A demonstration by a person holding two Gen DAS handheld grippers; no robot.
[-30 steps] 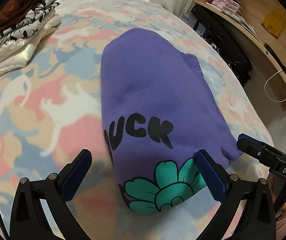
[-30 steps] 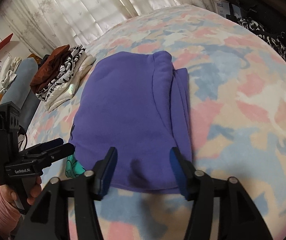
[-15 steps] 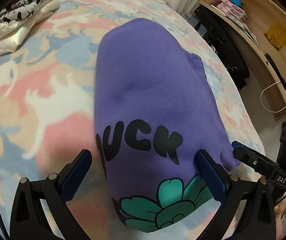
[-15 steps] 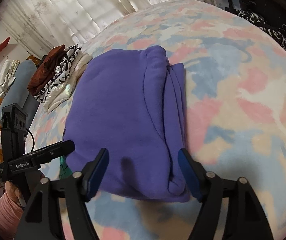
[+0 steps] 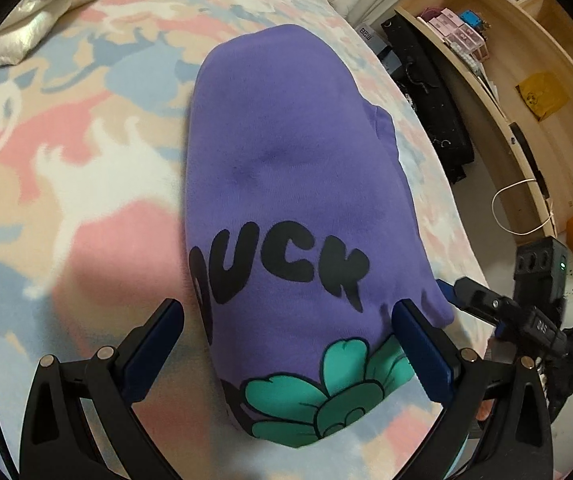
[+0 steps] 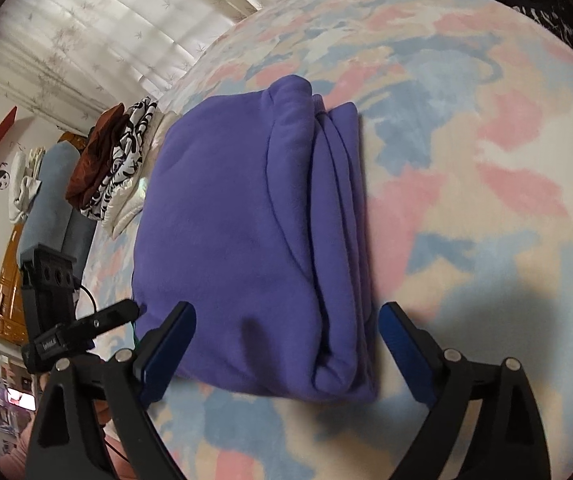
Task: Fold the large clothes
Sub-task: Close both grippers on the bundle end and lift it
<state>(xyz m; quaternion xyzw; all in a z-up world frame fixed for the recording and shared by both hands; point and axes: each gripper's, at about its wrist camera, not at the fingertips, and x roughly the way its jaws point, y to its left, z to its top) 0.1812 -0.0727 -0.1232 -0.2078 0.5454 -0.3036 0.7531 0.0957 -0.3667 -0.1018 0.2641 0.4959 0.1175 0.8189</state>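
Folded purple hoodie (image 5: pixel 286 184) lying mid-frame on the pastel blanket (image 5: pixel 66 168). Left gripper (image 5: pixel 288 320) spread wide, straddling the near printed end, pinching nothing. Right gripper (image 6: pixel 286 324) likewise spread wide over the plain folded edge, empty. Folded pile (image 6: pixel 114 164) at middle left, beside the hoodie.

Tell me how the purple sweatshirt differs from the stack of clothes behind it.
The purple sweatshirt is one plain-coloured garment; the stack of clothes holds several: brown, black-and-white patterned, cream. The sweatshirt lies between both open grippers, left gripper and right gripper; the stack sits far off by the curtains. Both are folded, resting on the pastel blanket.
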